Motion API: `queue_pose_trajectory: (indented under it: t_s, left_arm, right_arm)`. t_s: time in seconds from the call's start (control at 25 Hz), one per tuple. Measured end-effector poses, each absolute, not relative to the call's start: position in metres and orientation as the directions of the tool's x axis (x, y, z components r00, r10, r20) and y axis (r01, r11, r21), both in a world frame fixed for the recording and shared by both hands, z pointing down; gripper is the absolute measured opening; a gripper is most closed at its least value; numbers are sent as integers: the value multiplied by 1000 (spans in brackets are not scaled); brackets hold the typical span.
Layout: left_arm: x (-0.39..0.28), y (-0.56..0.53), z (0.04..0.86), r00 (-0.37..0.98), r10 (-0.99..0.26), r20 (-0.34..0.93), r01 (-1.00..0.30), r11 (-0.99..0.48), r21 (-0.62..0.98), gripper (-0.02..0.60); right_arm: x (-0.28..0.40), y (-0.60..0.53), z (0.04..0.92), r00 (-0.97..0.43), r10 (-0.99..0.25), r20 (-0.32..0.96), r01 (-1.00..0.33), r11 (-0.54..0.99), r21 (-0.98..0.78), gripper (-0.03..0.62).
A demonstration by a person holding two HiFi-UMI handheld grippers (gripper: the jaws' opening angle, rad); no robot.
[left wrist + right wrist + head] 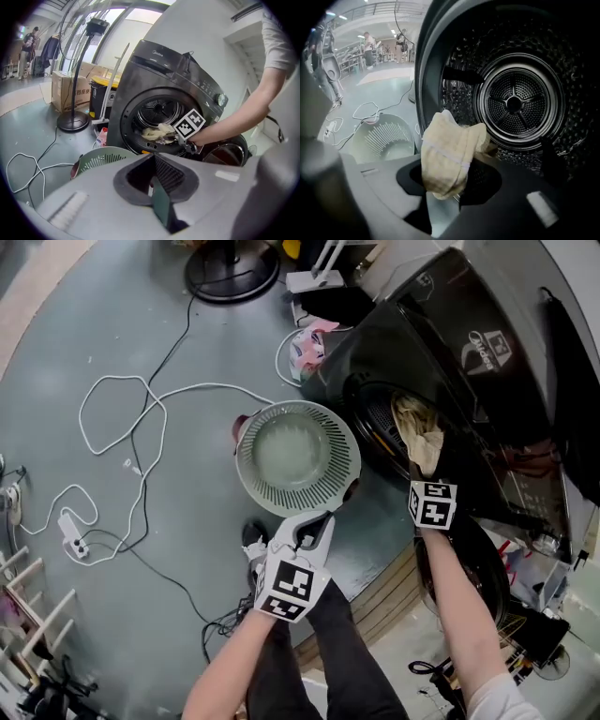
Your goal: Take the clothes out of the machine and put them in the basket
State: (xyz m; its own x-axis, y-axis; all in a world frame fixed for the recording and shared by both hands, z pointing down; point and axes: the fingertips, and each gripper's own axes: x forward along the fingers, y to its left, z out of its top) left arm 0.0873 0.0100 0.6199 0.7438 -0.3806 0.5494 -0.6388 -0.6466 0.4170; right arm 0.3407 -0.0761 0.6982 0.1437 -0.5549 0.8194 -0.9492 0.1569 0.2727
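Observation:
The dark front-loading machine point(450, 362) stands at the right with its round opening point(159, 112) uncovered. A pale yellow cloth point(450, 152) hangs at the mouth of the drum point(515, 103), and my right gripper point(450, 187) is shut on it. From above, the same cloth point(419, 432) shows just ahead of the right gripper point(424, 474). The pale green basket point(246, 470) sits on the floor to the left of the opening, with nothing in it. My left gripper point(314, 526) hovers at the basket's near rim, shut and holding nothing.
White cables point(122, 427) and a power strip point(73, 531) lie on the grey floor at the left. A fan's round base point(232, 273) stands at the far end. A pink packet point(307, 348) sits beside the machine. The machine's door point(473, 563) hangs open near my right arm.

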Motion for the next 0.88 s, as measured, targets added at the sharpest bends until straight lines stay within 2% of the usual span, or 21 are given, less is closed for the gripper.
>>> queue_pose_trajectory:
  t_s: [0.24,0.48,0.68,0.88]
  left_arm:
    - [84,9,606,749,-356,559,-616,-685,389,57]
    - [89,5,596,785,-344,515,-572,-721,391,61]
    - [92,-6,596,801,-328,501,-529,-779,336,204]
    - [104,-29,588,819,-361,446,-505,-823,262,345]
  right_arm:
    - [306,-78,649,82,-662,745,-963,140,230,133]
    - [270,-90,599,-18,-719,694,-972,175,156,133]
    - [244,-102,551,-111,-776,621,-974,208,86,133]
    - [210,-89,509,-274,-785,555,-952,303,-42,133]
